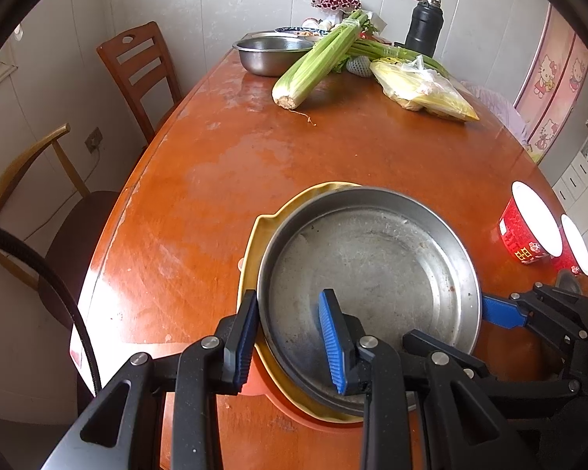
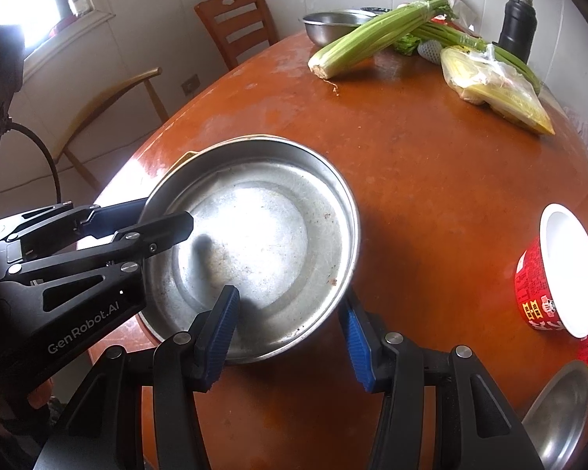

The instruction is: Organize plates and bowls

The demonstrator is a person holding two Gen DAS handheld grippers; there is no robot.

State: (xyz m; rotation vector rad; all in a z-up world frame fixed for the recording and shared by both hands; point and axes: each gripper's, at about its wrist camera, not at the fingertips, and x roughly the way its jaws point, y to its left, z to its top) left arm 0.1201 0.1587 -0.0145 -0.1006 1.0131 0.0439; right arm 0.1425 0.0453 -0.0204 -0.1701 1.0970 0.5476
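Note:
A round steel plate (image 1: 372, 274) rests on a yellow plate (image 1: 254, 243) on the brown table. My left gripper (image 1: 290, 340) is open and straddles the steel plate's left rim, one finger outside, one inside. My right gripper (image 2: 290, 333) is open and straddles the near right rim of the steel plate (image 2: 262, 243); its blue finger shows in the left wrist view (image 1: 498, 309). The left gripper shows in the right wrist view (image 2: 156, 219). A sliver of the yellow plate (image 2: 184, 156) shows behind. Two red paper bowls (image 2: 560, 274) and a small steel dish (image 2: 560, 411) sit at the right.
Celery (image 1: 317, 58), a steel bowl (image 1: 270, 53), bagged corn (image 1: 423, 86) and a black flask (image 1: 425, 27) lie at the table's far end. Two chairs (image 1: 137, 70) stand at the left. The table edge (image 1: 109, 235) curves close on the left.

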